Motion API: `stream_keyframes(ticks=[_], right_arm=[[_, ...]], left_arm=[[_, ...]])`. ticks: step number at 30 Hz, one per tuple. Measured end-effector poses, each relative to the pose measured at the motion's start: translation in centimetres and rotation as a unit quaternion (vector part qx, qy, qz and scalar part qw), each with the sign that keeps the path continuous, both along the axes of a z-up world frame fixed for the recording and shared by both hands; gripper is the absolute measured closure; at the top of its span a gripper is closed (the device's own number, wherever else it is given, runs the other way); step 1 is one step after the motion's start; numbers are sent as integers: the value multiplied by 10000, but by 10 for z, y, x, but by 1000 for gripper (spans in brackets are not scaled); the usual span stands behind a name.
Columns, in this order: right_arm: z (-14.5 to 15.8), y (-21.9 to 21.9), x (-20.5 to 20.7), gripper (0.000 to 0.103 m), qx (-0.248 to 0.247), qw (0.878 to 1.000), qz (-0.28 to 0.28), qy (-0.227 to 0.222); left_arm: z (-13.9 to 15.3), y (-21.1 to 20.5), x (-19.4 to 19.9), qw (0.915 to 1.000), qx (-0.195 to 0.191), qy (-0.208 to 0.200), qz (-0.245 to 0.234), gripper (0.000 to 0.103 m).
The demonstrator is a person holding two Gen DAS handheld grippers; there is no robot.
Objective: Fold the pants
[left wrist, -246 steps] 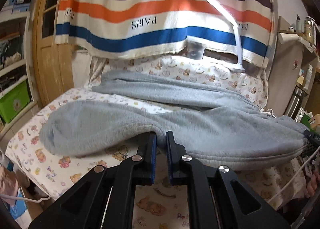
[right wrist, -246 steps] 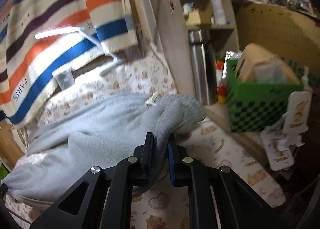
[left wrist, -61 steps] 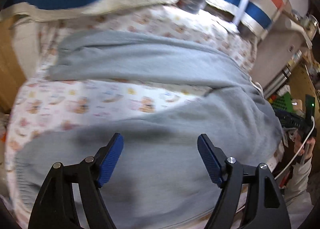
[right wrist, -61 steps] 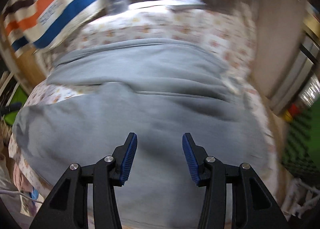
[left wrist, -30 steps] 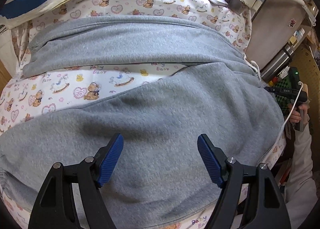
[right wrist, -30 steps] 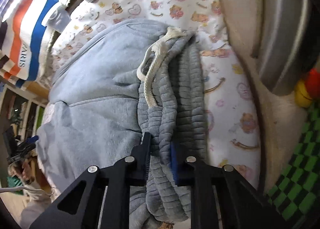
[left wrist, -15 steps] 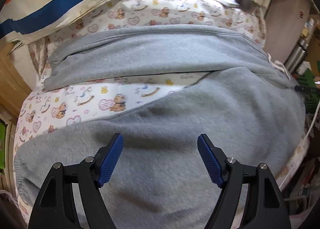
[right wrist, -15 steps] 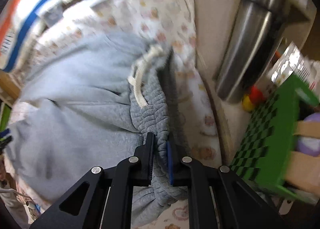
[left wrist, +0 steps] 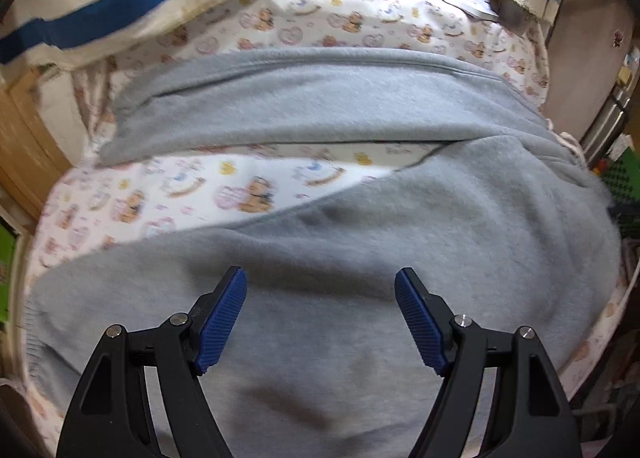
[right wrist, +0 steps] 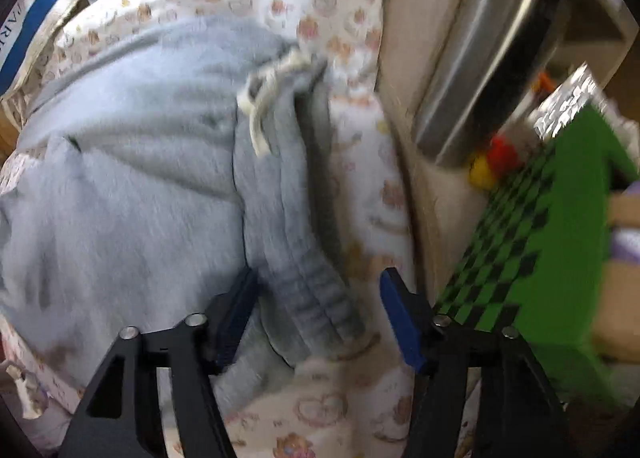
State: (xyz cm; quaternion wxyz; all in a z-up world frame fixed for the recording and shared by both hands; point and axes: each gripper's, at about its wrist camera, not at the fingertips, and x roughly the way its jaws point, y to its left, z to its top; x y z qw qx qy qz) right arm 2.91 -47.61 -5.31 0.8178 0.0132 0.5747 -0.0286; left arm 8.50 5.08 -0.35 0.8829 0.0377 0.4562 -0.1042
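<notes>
Bear-print bedsheet (left wrist: 208,194) covers the bed, with a striped blanket (left wrist: 120,14) hanging behind it. Grey sweatpants (left wrist: 360,218) lie spread across that sheet, the two legs splayed apart with a wedge of sheet showing between them. Left gripper (left wrist: 320,314) hovers over the nearer leg, jaws wide, nothing between its blue pads. Over at the waistband (right wrist: 304,258), the right gripper (right wrist: 316,318) has just been opening; its jaws stand apart now, the ribbed band between them but neither pad pressing it. A white drawstring (right wrist: 260,98) trails over the waistband's far end. Beyond the sheet's edge on that side stand a steel flask (right wrist: 480,58) and a green checkered box (right wrist: 552,218).
</notes>
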Motion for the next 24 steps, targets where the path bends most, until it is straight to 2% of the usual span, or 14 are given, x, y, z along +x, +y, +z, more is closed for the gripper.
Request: stream_keyframes(ticks=[1,2,4,7,11,13,15,17,18,21,22,24], right_arm=[[-5,0,-2,57,54,10000,-32,29],[-8,-2,-3,61,261,9997,-35,-1],[-3,3,-6,73,193,9996,-103,-157],[18,19,-20,77,-465,9978,-132,-457],[41,24,-37,78,-710,9946,-253,-716],[34,24,-35,78,-781,9944,-308,-647],[12,25,-24,76,-896,9946,-348,-387],[-10,22,-9,70,-887,9950,-436,-140],[-11,21,-5,68,-935,9943,-479,-185],[9,20,-1,59,-931,9927,-604,-463],[22,21,-1,49,-1115,9892,-691,-651],[46,23,-4,41,-1417,9803,-835,-1098]], left_arm=[[-1,-3,0,10000,-47,26,-31,28],[-1,-6,0,10000,-57,31,-55,28],[1,-10,-3,10000,-62,17,-75,28],[12,-7,-10,9999,-59,-94,-76,28],[21,4,-19,9995,124,-299,38,28],[21,7,-20,9994,152,-316,45,28],[17,9,-17,9995,160,-281,69,28],[12,12,-13,9996,135,-206,115,28],[10,13,-12,9997,122,-185,122,28],[12,16,-8,9996,184,-188,132,28],[15,18,-6,9995,197,-210,159,28],[23,20,3,9992,167,-272,227,28]])
